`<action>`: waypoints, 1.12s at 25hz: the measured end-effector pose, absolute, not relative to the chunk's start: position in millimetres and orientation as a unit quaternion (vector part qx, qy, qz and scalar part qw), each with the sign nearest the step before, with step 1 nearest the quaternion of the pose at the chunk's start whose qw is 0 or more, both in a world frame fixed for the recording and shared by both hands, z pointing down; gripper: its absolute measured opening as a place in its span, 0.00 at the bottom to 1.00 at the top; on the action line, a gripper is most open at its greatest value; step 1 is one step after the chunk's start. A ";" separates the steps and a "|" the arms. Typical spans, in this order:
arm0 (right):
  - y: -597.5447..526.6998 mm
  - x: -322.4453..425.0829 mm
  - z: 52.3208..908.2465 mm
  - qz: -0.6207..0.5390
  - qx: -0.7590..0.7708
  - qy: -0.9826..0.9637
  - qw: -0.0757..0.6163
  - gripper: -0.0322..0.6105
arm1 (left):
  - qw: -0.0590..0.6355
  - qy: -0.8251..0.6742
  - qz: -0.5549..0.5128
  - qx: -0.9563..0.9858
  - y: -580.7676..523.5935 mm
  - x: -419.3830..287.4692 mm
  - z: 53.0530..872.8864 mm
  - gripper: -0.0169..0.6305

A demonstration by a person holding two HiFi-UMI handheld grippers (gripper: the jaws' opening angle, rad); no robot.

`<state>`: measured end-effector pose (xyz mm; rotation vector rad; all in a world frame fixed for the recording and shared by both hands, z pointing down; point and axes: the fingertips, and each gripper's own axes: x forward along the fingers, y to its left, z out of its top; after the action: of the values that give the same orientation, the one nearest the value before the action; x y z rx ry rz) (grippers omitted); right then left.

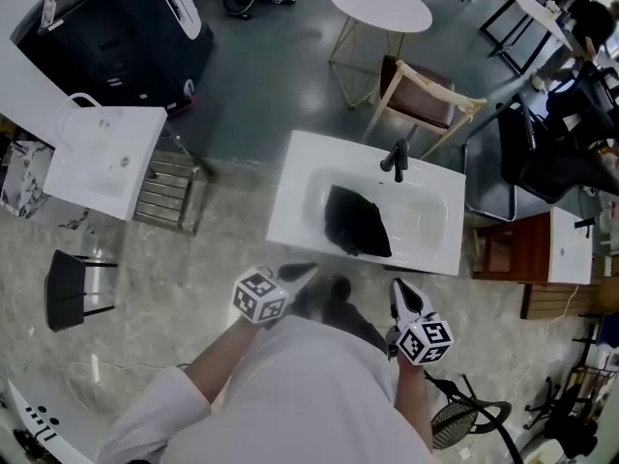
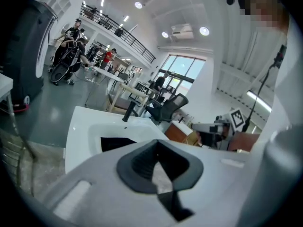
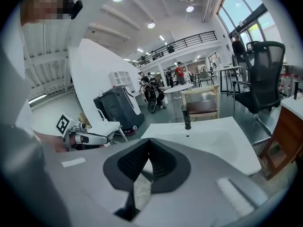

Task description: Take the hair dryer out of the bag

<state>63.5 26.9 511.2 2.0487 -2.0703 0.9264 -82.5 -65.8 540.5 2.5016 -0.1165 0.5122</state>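
Note:
A black bag [image 1: 356,222] lies in the basin of a white sink [image 1: 290,211] with a black faucet [image 1: 395,158]. The hair dryer is not visible. Both grippers hover in front of the sink's near edge, short of the bag. My left gripper [image 1: 302,273] is shut and empty, and so is my right gripper [image 1: 397,289]. In the left gripper view the shut jaws [image 2: 157,142] point over the sink [image 2: 78,126] toward the bag [image 2: 116,143]. In the right gripper view the shut jaws [image 3: 149,140] face the sink [image 3: 218,138] and faucet [image 3: 186,117]; the bag is hidden there.
A wooden chair [image 1: 421,95] and a round white table [image 1: 379,3] stand behind the sink. A second white sink unit [image 1: 106,158] and a black stool [image 1: 68,288] are at the left. A brown cabinet [image 1: 527,249] stands to the right, a floor fan [image 1: 469,421] at bottom right.

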 end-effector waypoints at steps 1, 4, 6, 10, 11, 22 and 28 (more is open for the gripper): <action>22.2 67.6 513.5 0.304 0.667 -0.678 0.043 0.06 | 0.288 -0.044 0.193 0.937 -68.0 -78.6 542.4 0.03; 7.9 80.0 521.3 0.307 0.659 -0.685 0.046 0.06 | 0.293 -0.052 0.198 0.934 -76.4 -67.6 548.5 0.03; -1.9 88.4 525.5 0.308 0.652 -0.691 0.052 0.06 | 0.296 -0.061 0.201 0.932 -82.6 -61.5 550.3 0.03; -24.9 104.9 534.8 0.306 0.623 -0.715 0.080 0.06 | 0.299 -0.085 0.201 0.929 -99.3 -46.1 548.1 0.03; -30.5 107.9 539.0 0.307 0.611 -0.724 0.092 0.06 | 0.300 -0.091 0.201 0.928 -103.2 -42.3 548.0 0.03; -82.4 128.3 622.7 0.350 0.474 -0.787 0.184 0.06 | 0.332 -0.170 0.212 0.903 -129.0 -2.2 585.1 0.03; -106.2 126.0 663.5 0.375 0.412 -0.804 0.205 0.06 | 0.335 -0.216 0.231 0.887 -137.3 10.1 610.7 0.03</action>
<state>126.0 -106.2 663.5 1.1497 -2.2428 1.0462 10.1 -137.3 610.7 2.3151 -0.5629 0.6036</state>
